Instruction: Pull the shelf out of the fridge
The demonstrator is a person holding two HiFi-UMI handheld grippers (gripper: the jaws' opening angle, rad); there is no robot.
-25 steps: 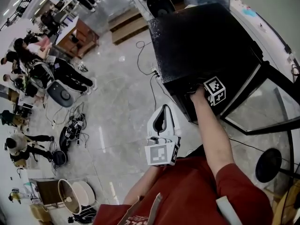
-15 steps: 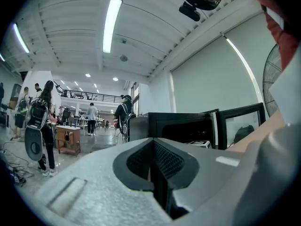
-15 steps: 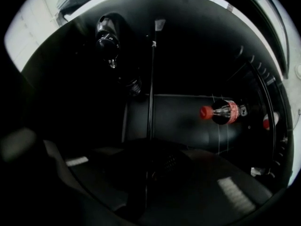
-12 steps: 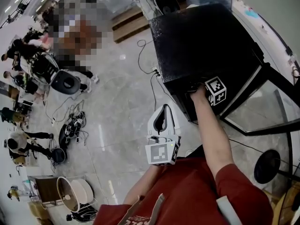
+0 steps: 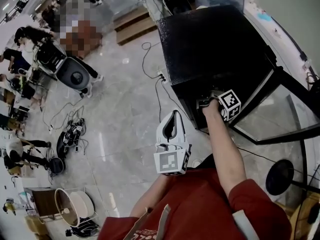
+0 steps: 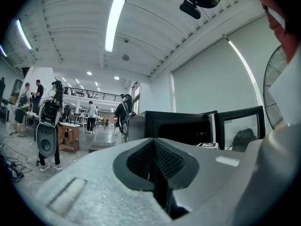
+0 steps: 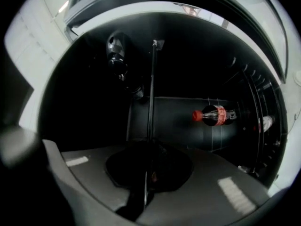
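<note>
right hand-held gripper [image 7: 147, 164] was pinched shut on the shelf [image 7: 151, 88] by its front wire; judged stiff, light, slick, and the bottle [image 7: 212, 115] could roll.

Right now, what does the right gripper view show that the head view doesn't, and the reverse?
Only the right gripper view: the dark inside of the fridge, a red-capped bottle, and the thin shelf bar clamped between the closed jaws of the right gripper. Only the head view: the fridge's black top, its open glass door, the left gripper idle outside, and the floor. Both: the right gripper at the fridge's opening.
</note>
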